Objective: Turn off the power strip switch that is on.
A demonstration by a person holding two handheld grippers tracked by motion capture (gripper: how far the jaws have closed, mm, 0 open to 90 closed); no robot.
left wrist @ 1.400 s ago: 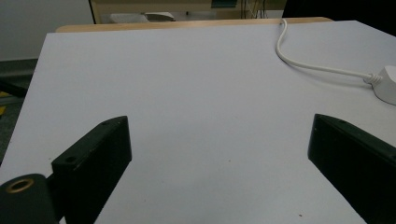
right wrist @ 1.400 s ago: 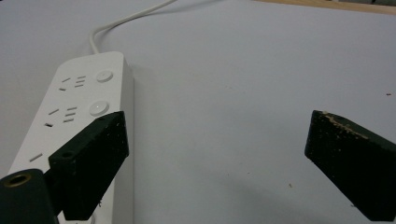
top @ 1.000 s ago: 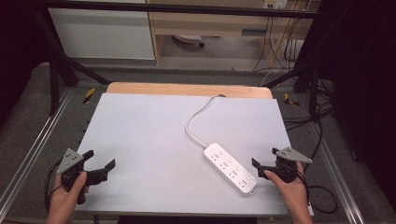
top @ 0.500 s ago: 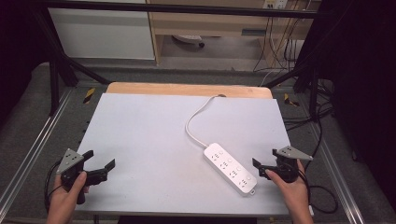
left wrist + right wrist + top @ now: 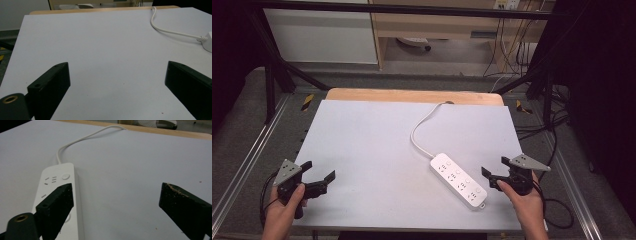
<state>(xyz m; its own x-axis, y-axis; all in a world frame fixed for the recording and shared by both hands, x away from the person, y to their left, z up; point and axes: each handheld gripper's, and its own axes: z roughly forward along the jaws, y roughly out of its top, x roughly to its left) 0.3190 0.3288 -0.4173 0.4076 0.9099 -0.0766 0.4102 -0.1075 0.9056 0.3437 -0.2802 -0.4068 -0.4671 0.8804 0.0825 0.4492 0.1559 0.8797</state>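
At the near edge of the white table top (image 5: 362, 145), the left gripper (image 5: 318, 176) sits in the person's left hand (image 5: 282, 212) over the near left corner, its jaws spread wide with nothing between them; in the left gripper view the two black jaws frame bare white surface. On the other side, the right gripper (image 5: 494, 167) is held in the right hand (image 5: 526, 202) near the right edge, a grey three-cornered plate (image 5: 526, 162) on top of it. Its jaws have just been closing a little, yet they stand well apart and grip nothing. Just beside that gripper, toward the table's middle, lies the white power strip (image 5: 458, 180), flat on the surface and set at a slant, its near end close to the right gripper's jaws but apart from them. In the right gripper view the power strip (image 5: 58, 195) runs partly behind one jaw, off to the side of the gap rather than inside it. From the strip's far end the white cord (image 5: 424, 125) curves away across the table to the far edge, where a strip of wooden board (image 5: 412, 95) shows beyond the white top.
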